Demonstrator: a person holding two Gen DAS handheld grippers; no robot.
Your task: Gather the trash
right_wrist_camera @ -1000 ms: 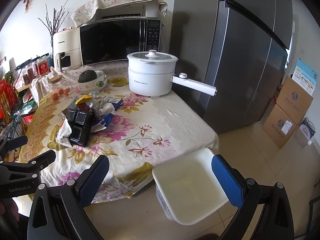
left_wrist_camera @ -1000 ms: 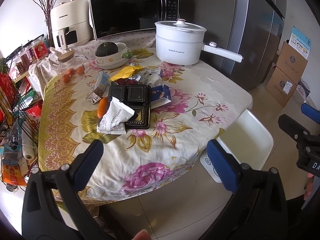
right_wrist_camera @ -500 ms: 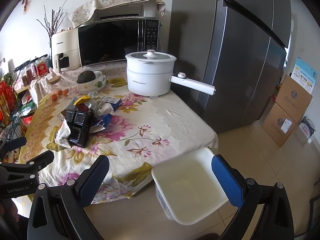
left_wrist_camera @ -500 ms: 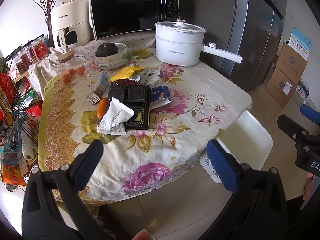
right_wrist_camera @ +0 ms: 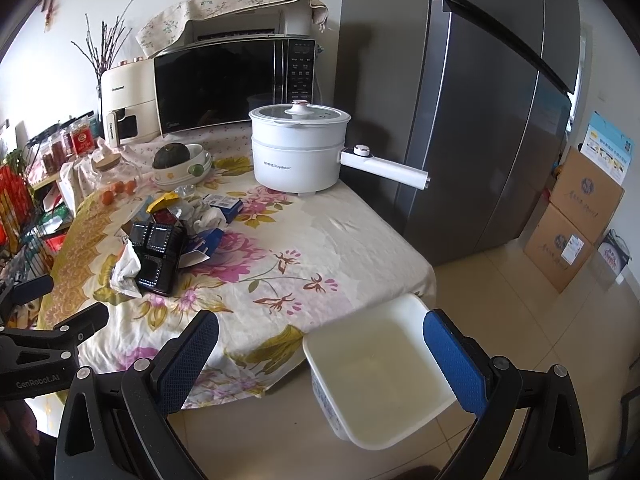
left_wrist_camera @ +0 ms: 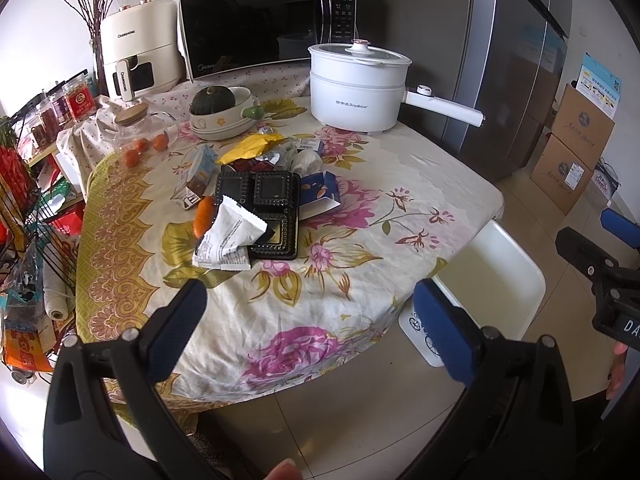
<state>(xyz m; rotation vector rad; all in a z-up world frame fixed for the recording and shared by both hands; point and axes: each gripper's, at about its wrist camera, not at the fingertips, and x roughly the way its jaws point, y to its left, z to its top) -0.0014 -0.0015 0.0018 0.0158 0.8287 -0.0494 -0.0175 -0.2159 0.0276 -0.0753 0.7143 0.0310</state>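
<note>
A heap of trash lies on the flowered tablecloth [left_wrist_camera: 340, 272]: a black plastic tray [left_wrist_camera: 264, 204], a white crumpled wrapper [left_wrist_camera: 230, 240], a blue carton [left_wrist_camera: 320, 196], a yellow wrapper [left_wrist_camera: 250, 145] and a small milk carton [left_wrist_camera: 198, 172]. The same black tray [right_wrist_camera: 158, 252] shows at left in the right wrist view. A white bin [right_wrist_camera: 380, 368] stands empty on the floor by the table's near corner, also seen as the bin [left_wrist_camera: 492, 280]. My left gripper [left_wrist_camera: 310, 332] is open, off the table's front edge. My right gripper [right_wrist_camera: 320, 360] is open over the bin's left rim.
On the table stand a white electric pot [left_wrist_camera: 358, 88] with a long handle, a bowl with a dark squash [left_wrist_camera: 218, 114], a glass jar [left_wrist_camera: 134, 132], a microwave [left_wrist_camera: 268, 28]. A grey fridge [right_wrist_camera: 480, 120] is behind; cardboard boxes [right_wrist_camera: 572, 232] at right; wire rack [left_wrist_camera: 24, 208] at left.
Both views have shifted very slightly; the table and bin sit a touch lower left in the right wrist view. Both grippers stay open and empty.
</note>
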